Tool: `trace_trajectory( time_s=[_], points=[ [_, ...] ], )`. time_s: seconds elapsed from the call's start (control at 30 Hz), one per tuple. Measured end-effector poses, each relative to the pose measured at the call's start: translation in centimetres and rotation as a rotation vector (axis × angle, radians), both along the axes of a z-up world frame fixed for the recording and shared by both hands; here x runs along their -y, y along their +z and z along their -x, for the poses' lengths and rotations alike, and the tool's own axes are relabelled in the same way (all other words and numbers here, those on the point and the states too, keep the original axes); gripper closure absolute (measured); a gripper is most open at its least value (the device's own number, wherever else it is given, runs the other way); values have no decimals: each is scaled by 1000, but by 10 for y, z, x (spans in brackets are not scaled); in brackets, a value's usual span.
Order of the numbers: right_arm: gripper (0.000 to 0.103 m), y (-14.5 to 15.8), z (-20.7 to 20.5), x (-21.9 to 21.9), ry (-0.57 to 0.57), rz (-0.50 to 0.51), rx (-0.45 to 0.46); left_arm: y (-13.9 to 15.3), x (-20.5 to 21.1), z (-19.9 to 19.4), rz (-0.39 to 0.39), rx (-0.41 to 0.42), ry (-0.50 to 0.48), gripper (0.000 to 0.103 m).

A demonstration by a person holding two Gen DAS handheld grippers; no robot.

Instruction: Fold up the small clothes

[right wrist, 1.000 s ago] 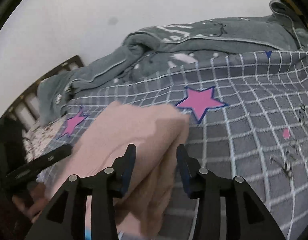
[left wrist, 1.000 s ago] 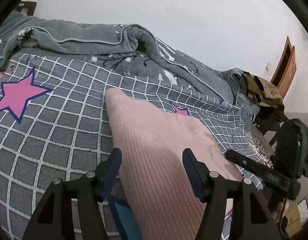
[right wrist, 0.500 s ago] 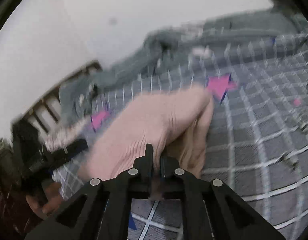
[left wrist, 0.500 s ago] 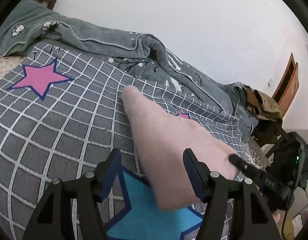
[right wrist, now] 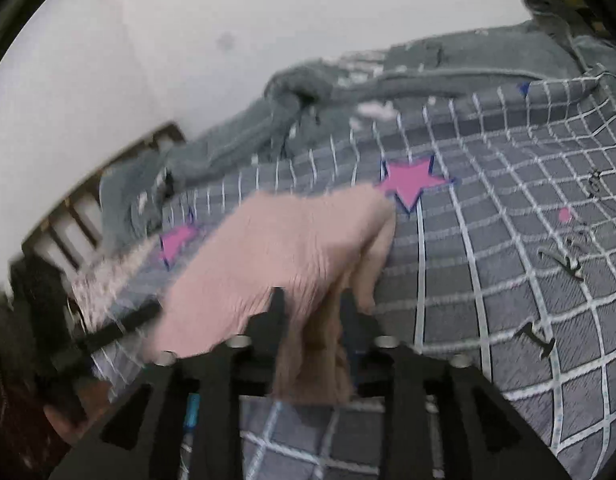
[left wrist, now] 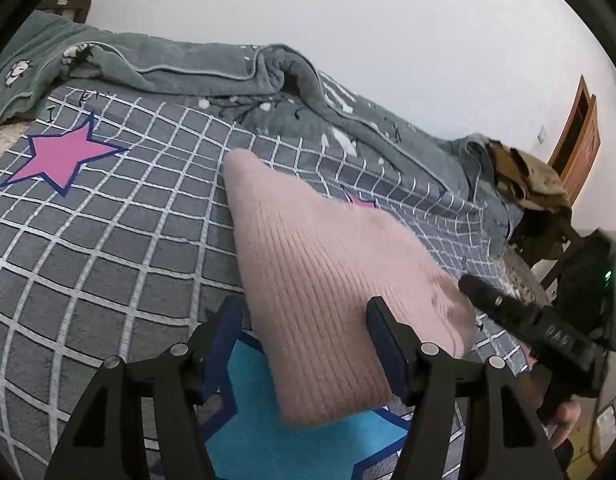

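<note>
- Where the left wrist camera is looking along its own fingers, the left gripper (left wrist: 304, 320) is standing released, its two dark fingers spread wide with nothing pinched between them.
- The pink sweater (left wrist: 327, 272) is lying on the checked bedspread (left wrist: 108, 248), folded into a wedge whose narrow tip is pointing away toward the rumpled grey blanket (left wrist: 228, 72).
- Its near edge is hanging just over a blue star (left wrist: 268, 432) printed on the bedspread, and a pink star (left wrist: 64, 156) is sitting well apart to the left, with bare checked cloth lying between.
- The right gripper (left wrist: 523, 324) is showing at the sweater's right corner as a black bar; whether it is touching the knit there I cannot tell from this side.
- Beyond the bed's right edge a chair with brown clothes (left wrist: 527, 176) is crowding the room.
- The sweater's ribbing is running lengthwise and its top face is lying smooth.
- In the right wrist view, blurred by motion, the right gripper (right wrist: 313, 308) is grasping a bunched fold of the pink sweater (right wrist: 276, 256), which is filling the narrow gap between the fingers.
- The sweater is spreading leftward from that fold, its far corner just beside a pink star (right wrist: 411, 180).
- To the right the bedspread (right wrist: 507, 280) is lying uncovered, while the blanket (right wrist: 447, 68) is edging its far side.
- The left gripper (right wrist: 120, 326) is showing as a dark bar at the sweater's left edge.
</note>
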State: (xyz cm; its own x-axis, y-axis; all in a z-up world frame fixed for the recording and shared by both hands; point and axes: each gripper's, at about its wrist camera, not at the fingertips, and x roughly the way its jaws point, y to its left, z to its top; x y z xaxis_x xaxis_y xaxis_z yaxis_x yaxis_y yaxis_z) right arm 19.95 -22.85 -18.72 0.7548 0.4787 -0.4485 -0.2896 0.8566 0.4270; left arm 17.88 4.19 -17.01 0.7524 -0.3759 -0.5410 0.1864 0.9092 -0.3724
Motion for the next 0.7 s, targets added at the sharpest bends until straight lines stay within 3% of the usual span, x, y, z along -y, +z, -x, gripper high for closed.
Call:
trace_trajectory(
  time_s=[0.13, 0.27, 0.7],
  points=[
    [65, -2, -4, -9, -1, 27, 1, 0, 11, 2, -42, 14, -5, 39],
    [65, -21, -11, -20, -23, 181, -68, -7, 19, -5, -119, -26, 7, 31],
    [57, -18, -2, -10, -19, 153, -61, -9, 15, -5, -129, -34, 7, 31]
  ],
)
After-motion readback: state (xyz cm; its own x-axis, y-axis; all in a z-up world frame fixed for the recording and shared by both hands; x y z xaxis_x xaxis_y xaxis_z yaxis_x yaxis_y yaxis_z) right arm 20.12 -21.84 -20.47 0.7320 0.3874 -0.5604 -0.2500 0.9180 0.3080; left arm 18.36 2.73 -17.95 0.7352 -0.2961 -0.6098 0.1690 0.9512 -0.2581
